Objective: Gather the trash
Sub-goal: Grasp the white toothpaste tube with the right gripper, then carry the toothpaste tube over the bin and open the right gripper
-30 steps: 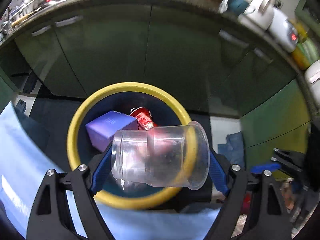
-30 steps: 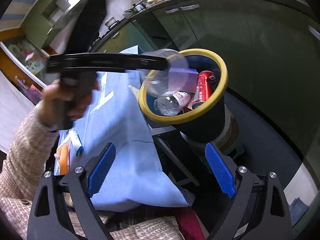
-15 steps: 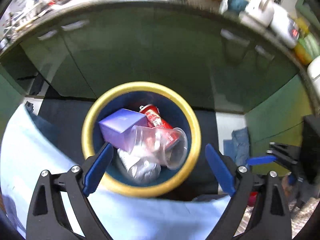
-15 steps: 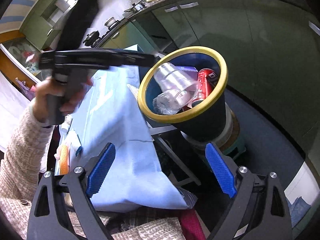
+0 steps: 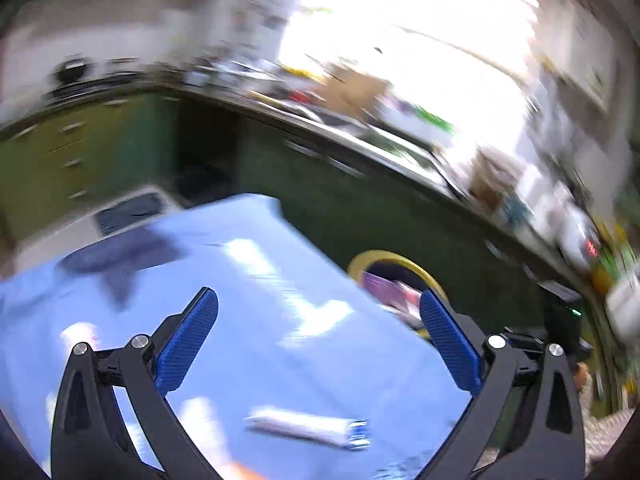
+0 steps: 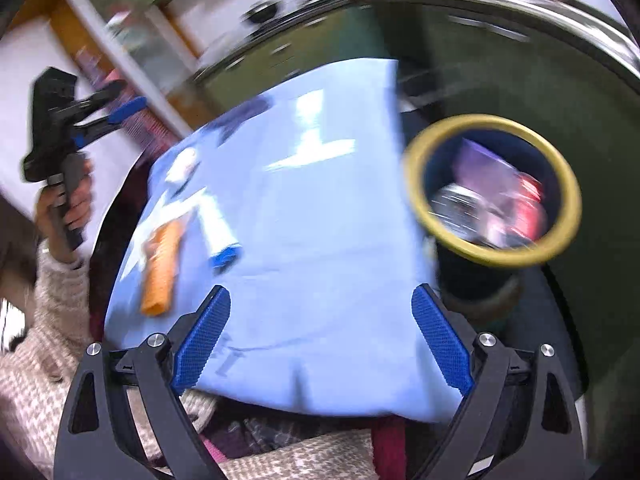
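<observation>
Both views were smeared by motion blur. The left gripper hung above the blue-covered counter, its jaws opening to nearly their widest with nothing between them. The right gripper also stood with jaws spread wide and empty over the near edge of the same counter.

The trash lay in two places. Off the counter's right edge stood the yellow-rimmed bin, holding a purple box, a red can and clear plastic too blurred to identify. In the left wrist view the bin was half hidden behind the counter's corner and the right-hand finger of the left gripper.

On the counter remained a white tube with a blue cap, an orange packet beside it, and a small white item farther back, its nature unclear. In the left wrist view the tube lay low between the fingers; the orange item was cut off at the bottom edge.

At the far left of the right wrist view, a hand in a knitted sleeve held the left gripper raised beyond the counter's left side.
</observation>
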Demonstrator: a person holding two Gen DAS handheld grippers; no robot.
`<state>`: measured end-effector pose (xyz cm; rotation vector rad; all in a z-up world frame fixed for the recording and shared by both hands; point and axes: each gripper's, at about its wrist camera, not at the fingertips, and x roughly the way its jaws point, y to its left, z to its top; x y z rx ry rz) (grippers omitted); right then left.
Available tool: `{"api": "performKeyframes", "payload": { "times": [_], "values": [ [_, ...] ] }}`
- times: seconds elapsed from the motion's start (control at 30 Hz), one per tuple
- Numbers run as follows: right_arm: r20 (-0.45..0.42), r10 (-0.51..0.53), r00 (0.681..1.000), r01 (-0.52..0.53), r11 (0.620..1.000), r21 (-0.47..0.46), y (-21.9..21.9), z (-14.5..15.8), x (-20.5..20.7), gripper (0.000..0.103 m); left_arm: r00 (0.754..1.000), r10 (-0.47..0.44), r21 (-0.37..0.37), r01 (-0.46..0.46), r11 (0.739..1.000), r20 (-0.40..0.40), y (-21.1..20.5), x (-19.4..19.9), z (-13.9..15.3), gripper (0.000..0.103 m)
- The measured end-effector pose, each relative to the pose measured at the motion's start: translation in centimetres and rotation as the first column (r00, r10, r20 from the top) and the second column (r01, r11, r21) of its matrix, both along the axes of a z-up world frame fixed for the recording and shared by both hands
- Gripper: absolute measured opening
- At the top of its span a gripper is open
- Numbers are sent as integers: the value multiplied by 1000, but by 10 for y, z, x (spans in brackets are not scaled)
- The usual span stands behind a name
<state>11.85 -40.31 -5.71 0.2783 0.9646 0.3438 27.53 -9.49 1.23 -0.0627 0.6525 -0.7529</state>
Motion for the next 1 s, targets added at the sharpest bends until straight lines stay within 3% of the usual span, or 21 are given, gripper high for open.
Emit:
{"api": "performKeyframes", "payload": {
  "times": [0.1,0.17,0.23,0.3,0.47,0.57,0.77,1.0],
  "values": [
    [-5,113,994,-113,992,-51,45,8,26,91,987,160,-70,-160,985,1,60,9,-22,96],
    [-15,180,983,-181,981,-73,74,9,43,88,965,261,-138,-262,955,-25,96,16,-44,96],
    [-35,247,968,-249,963,-101,103,6,63,76,946,323,-165,-325,931,-43,118,20,-58,96],
    [-59,300,952,-306,939,-155,129,2,83,72,934,350,-184,-356,916,-65,134,21,-69,96],
    [-167,411,896,-443,852,-278,183,-26,110,57,931,364,-183,-361,915,-16,141,13,-68,96],
    [-191,417,889,-458,823,-336,193,-37,116,55,937,346,-199,-347,917,-37,144,13,-73,96],
    [-224,406,886,-462,812,-356,201,-50,129,53,940,334,-204,-340,918,-65,145,15,-79,96],
    [-250,394,884,-461,819,-341,196,-57,133,32,944,324,-182,-329,926,-58,140,15,-81,96]
  ]
}}
